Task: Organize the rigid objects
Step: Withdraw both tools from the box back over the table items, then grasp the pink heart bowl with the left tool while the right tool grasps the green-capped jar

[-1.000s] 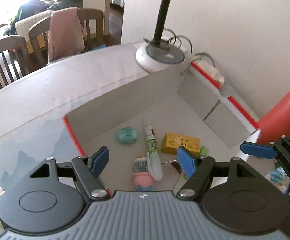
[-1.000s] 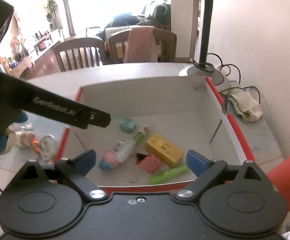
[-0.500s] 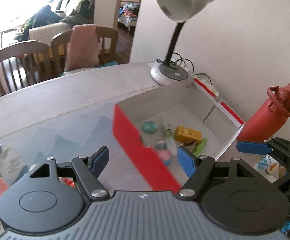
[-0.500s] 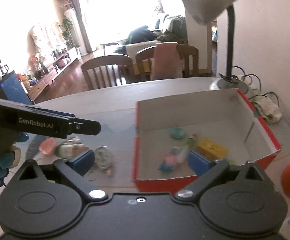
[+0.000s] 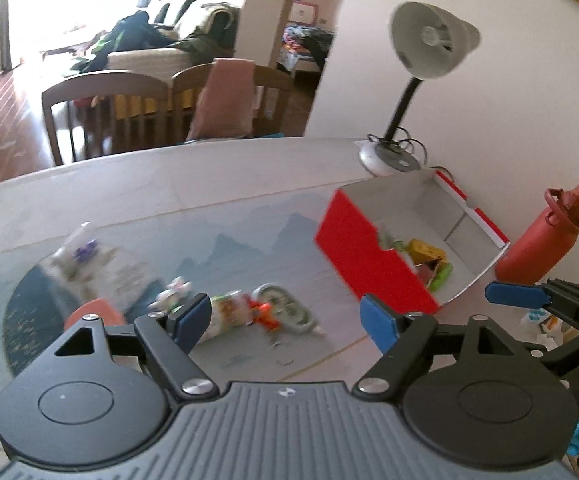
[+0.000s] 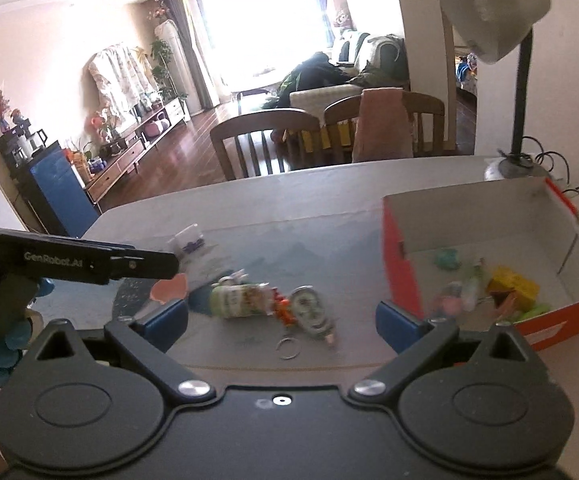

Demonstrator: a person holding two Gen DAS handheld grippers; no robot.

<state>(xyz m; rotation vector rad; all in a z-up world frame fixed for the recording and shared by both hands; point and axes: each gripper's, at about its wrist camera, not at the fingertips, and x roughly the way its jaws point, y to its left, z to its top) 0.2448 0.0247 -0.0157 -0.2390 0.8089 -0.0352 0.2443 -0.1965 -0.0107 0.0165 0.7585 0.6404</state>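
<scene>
A red box (image 5: pixel 369 258) with a white inside stands on the table at the right. It holds a yellow carton (image 6: pixel 513 286), a teal piece (image 6: pixel 447 258) and other small items. Loose on the table lie a green-labelled bottle (image 6: pixel 241 300), a round white item (image 6: pixel 309 312), a metal ring (image 6: pixel 287 348), an orange piece (image 5: pixel 93 312) and a clear bag (image 5: pixel 85 250). My left gripper (image 5: pixel 285 322) hangs over the bottle area, its jaws opening with nothing between them. Beside it, my right gripper (image 6: pixel 281 324) is open and empty above the ring.
A desk lamp (image 5: pixel 429 48) stands behind the box against the wall, and a red water bottle (image 5: pixel 545 236) stands to the box's right. Wooden chairs (image 6: pixel 265 140) line the table's far edge. Small packets (image 5: pixel 545 320) lie at the near right.
Both grippers have drawn back and swung left, away from the box. The box now sits at the right, and the loose items on the table have come into view.
</scene>
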